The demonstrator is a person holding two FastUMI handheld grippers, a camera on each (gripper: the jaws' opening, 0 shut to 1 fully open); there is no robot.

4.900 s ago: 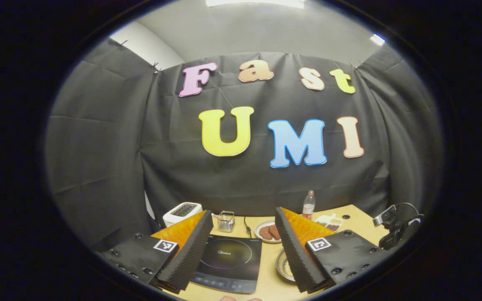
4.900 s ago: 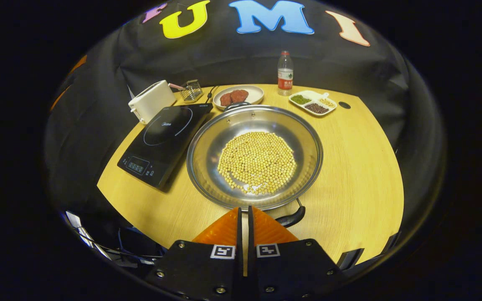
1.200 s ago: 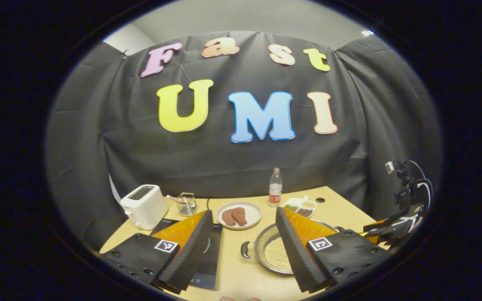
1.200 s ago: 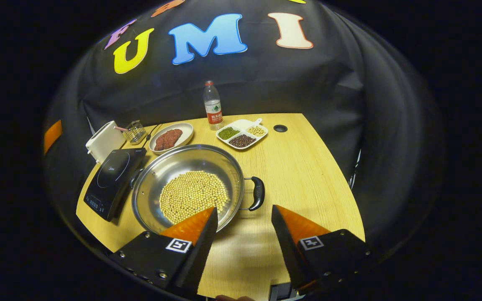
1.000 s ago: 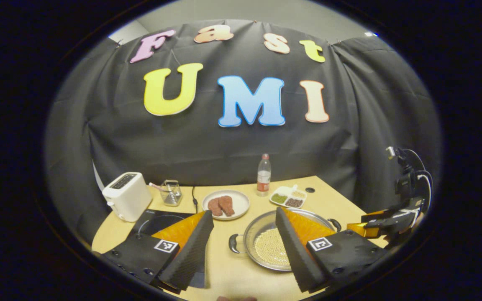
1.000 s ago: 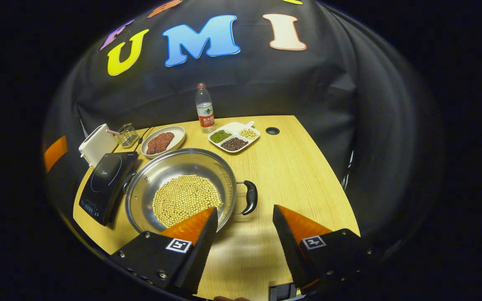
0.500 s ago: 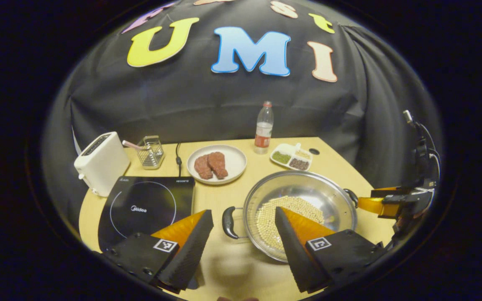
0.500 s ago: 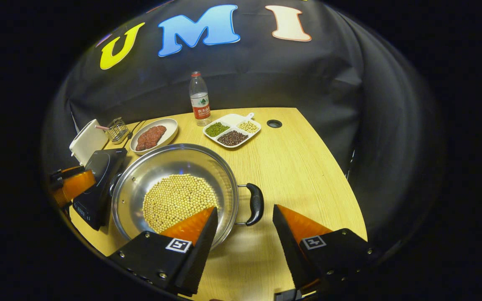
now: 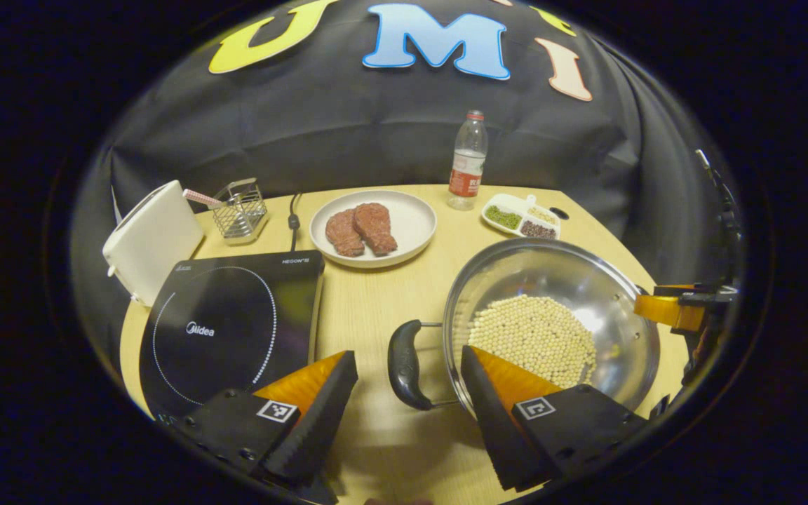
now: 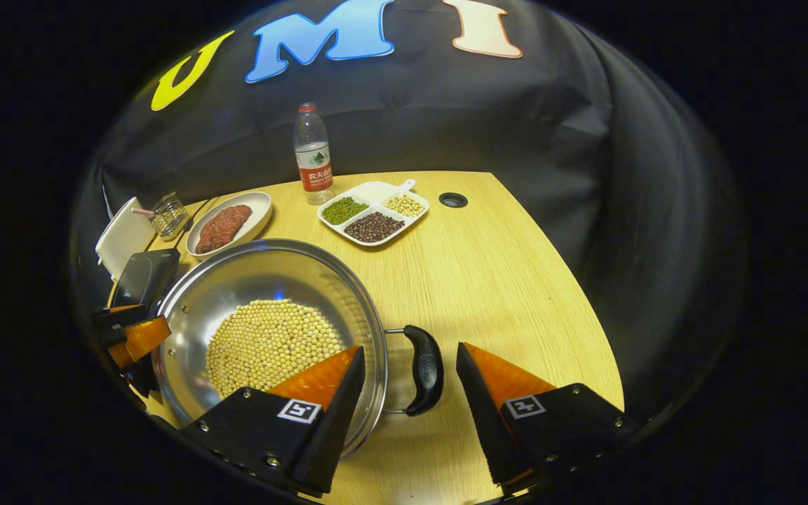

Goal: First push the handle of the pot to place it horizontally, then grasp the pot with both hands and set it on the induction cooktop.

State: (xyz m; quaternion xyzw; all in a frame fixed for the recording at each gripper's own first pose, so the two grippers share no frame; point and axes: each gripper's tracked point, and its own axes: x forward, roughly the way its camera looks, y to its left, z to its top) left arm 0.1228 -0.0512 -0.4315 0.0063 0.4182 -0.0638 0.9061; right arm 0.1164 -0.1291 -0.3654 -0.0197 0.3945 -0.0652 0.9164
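A steel pot point(image 9: 551, 270) holding soybeans point(image 9: 534, 337) stands on the wooden table, its two black handles pointing left and right. In the left gripper view my left gripper point(image 9: 409, 359) is open, and the pot's left handle point(image 9: 402, 365) lies between its fingers, untouched. The black induction cooktop point(image 9: 225, 330) lies just left of it. In the right gripper view my right gripper point(image 10: 411, 353) is open around the right handle point(image 10: 423, 368) of the pot point(image 10: 250, 280). The other gripper point(image 10: 130, 337) shows past the pot's far rim, near the cooktop point(image 10: 141, 277).
Behind the pot are a plate of meat point(image 9: 372, 228), a water bottle point(image 9: 467, 161) and a divided dish of beans point(image 9: 520, 217). A white toaster point(image 9: 151, 242) and a wire basket point(image 9: 239, 210) stand behind the cooktop. The table's right edge point(image 10: 586, 315) is near.
The pot has turned from handles front-back to left-right, and the right gripper has opened. Over the last second both grippers dropped closer, so each handle now lies between open fingers.
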